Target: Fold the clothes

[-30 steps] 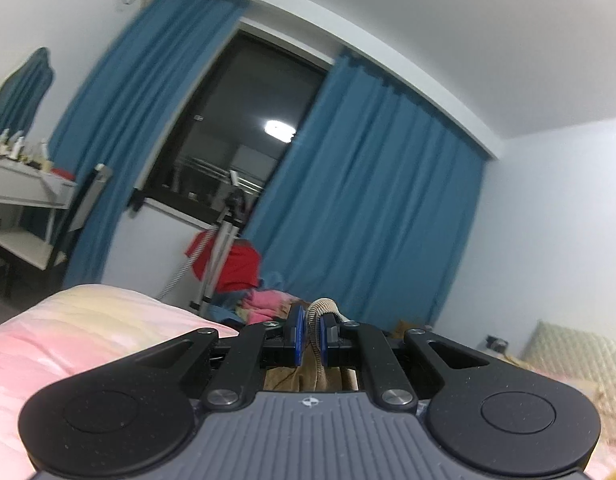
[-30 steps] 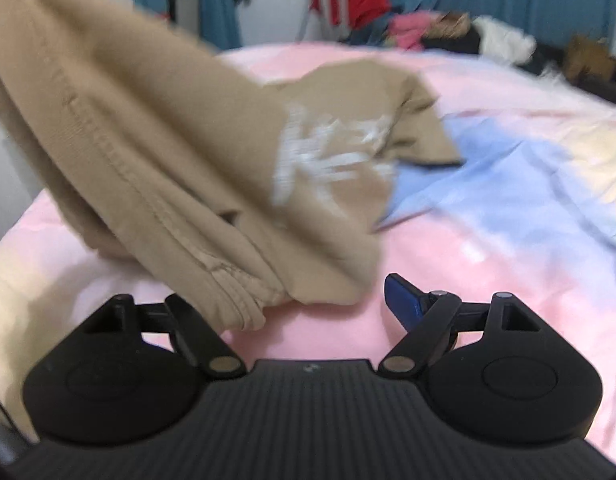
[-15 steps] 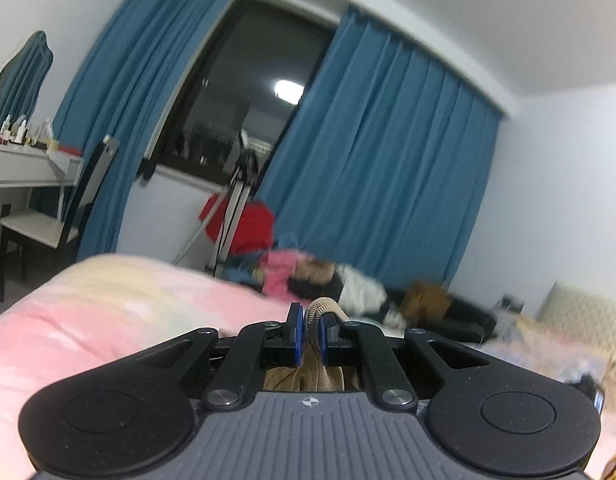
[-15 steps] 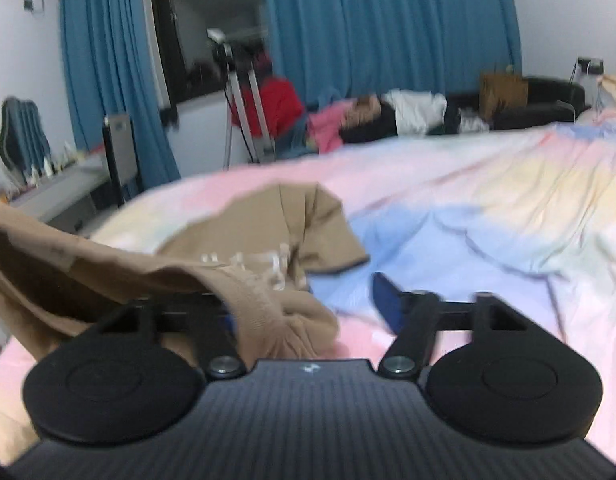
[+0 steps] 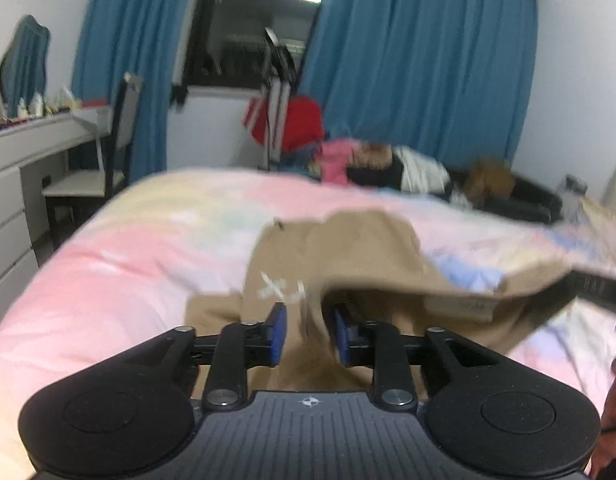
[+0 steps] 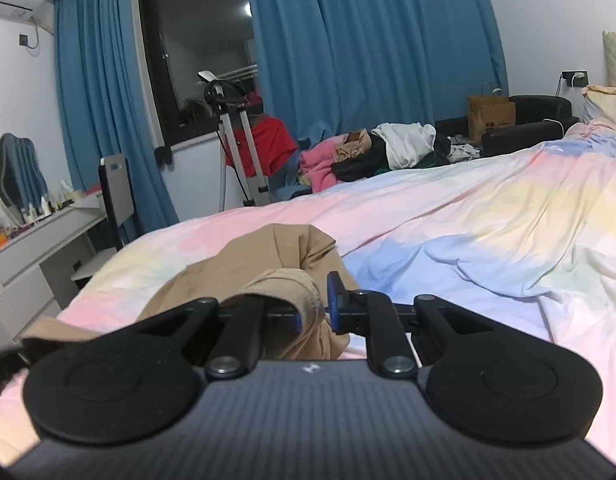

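Observation:
A tan garment with white lettering (image 5: 347, 256) lies partly on the pastel bedspread (image 5: 128, 264), its near part lifted. My left gripper (image 5: 306, 332) has its blue pads parted a little, with a fold of the tan cloth still between them. In the right wrist view the same tan garment (image 6: 268, 256) lies bunched in front. My right gripper (image 6: 315, 306) is closed on its ribbed edge (image 6: 296, 284), which covers the left pad.
A pile of clothes (image 6: 371, 152) lies beyond the bed's far edge, next to a tripod (image 6: 236, 152) and blue curtains (image 6: 367, 40). A white desk and chair (image 5: 68, 152) stand at the left. The bedspread (image 6: 487, 220) stretches right.
Both grippers tilted down from the window toward the bed. My left pads have spread apart slightly. My right gripper went from open to closed on the garment's ribbed edge.

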Demonstrator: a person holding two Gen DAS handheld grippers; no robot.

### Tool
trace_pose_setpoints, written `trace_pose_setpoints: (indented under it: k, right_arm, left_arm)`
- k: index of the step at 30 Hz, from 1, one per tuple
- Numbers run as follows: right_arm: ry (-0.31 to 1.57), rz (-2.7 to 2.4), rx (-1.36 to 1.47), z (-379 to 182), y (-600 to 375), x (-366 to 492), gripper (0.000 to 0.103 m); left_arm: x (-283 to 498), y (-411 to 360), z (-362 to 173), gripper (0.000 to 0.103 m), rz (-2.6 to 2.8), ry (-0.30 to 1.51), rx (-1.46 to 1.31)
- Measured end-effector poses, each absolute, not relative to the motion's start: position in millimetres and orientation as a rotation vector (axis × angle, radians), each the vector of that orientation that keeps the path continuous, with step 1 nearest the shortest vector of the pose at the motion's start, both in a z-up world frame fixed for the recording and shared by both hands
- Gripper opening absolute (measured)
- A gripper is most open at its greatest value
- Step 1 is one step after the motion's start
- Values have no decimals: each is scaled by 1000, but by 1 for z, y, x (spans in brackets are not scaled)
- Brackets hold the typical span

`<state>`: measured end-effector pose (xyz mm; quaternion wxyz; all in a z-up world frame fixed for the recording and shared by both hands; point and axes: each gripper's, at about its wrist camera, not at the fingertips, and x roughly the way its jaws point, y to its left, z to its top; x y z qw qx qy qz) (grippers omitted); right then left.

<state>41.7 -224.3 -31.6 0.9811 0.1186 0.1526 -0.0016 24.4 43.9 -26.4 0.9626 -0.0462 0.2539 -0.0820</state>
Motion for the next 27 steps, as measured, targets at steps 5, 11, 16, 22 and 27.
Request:
trace_pose_setpoints:
  k: [5,11,16,22,27]
  right_arm:
    - [294,14,236,-30,-221,38,15]
    - [275,26,233,-27,-220,34,15]
    - [272,41,217,-27,-214,33,15]
    - [261,49,192,-26,-208,29,15]
    - [265,44,180,-28,-207,29,15]
  left_arm:
    - [24,28,-36,50,-214,505,-45]
    - [37,29,-44,56,-108,507,-98]
    - [61,52,-50,57,-105,565,-274]
    - [83,49,-57,55,-175,629,-311]
    - [97,50,-79,16,-153,712,-354]
